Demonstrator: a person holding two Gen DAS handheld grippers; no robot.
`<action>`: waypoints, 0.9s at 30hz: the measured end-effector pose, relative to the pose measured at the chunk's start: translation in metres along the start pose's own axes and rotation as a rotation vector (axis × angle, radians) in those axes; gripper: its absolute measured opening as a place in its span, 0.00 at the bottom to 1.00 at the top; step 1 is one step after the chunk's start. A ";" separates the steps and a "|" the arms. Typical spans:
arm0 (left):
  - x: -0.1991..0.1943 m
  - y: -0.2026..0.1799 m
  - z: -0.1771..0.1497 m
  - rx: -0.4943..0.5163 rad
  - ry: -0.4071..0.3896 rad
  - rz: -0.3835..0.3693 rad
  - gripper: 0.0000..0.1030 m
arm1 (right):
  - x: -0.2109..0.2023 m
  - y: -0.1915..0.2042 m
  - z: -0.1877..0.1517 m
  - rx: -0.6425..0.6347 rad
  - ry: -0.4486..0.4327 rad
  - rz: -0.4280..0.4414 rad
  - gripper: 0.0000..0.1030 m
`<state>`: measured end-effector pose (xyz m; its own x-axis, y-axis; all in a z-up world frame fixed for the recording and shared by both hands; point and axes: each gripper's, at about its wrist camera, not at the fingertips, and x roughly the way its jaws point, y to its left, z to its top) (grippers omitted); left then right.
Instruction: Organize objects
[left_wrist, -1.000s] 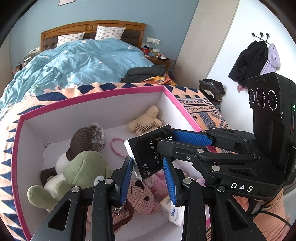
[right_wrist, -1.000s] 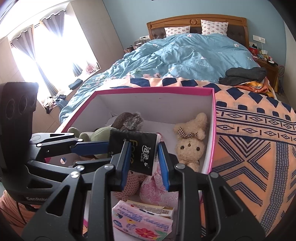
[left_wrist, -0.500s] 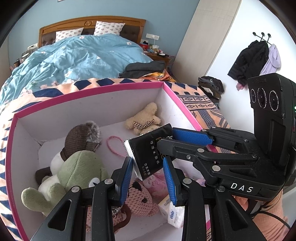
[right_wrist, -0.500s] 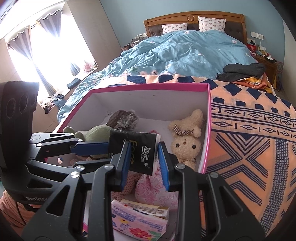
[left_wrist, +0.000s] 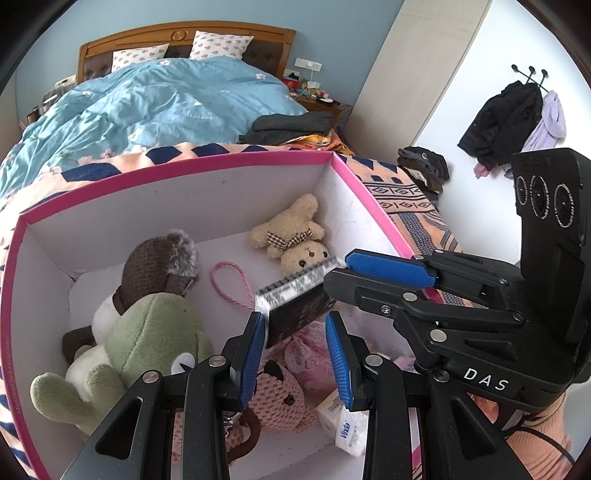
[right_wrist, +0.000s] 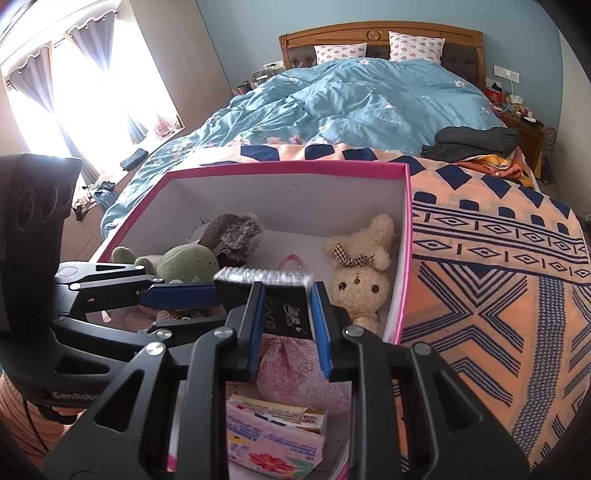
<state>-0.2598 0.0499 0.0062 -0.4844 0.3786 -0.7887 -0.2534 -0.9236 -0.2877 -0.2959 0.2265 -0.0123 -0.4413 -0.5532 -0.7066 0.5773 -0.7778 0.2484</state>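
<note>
A pink-rimmed white box (left_wrist: 343, 168) (right_wrist: 405, 236) sits on the patterned bedspread. It holds a cream bunny (left_wrist: 291, 236) (right_wrist: 360, 266), a green plush (left_wrist: 147, 332), a brown furry hat (left_wrist: 162, 262), a pink knitted bear (left_wrist: 277, 398) and tissue packs (right_wrist: 273, 432). My right gripper (right_wrist: 288, 321) is shut on a black tissue pack (right_wrist: 284, 314) (left_wrist: 295, 306), tilted and blurred, held over the box. My left gripper (left_wrist: 295, 354) is open just below the pack, its fingers (left_wrist: 255, 354) apart from it.
The bed with a blue duvet (right_wrist: 351, 99) lies beyond the box. Folded dark clothes (left_wrist: 291, 125) rest at the bed's right edge. A coat rack (left_wrist: 517, 110) hangs on the white wall. A window with curtains (right_wrist: 74, 92) is at left.
The black pack has tipped forward and blurs with motion in my right gripper. Both grippers have dipped a little toward the box.
</note>
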 end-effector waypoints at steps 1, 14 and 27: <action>0.000 0.000 0.000 -0.001 -0.001 -0.001 0.32 | 0.000 0.000 0.000 0.002 -0.002 -0.002 0.27; -0.038 -0.010 -0.025 0.052 -0.167 0.056 0.59 | -0.023 0.001 -0.019 0.025 -0.073 0.019 0.33; -0.119 -0.013 -0.106 0.065 -0.412 0.100 0.99 | -0.081 0.040 -0.079 -0.076 -0.219 0.030 0.49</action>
<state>-0.1096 0.0105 0.0463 -0.8001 0.2918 -0.5241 -0.2340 -0.9563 -0.1752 -0.1824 0.2638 0.0028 -0.5568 -0.6335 -0.5372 0.6389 -0.7400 0.2104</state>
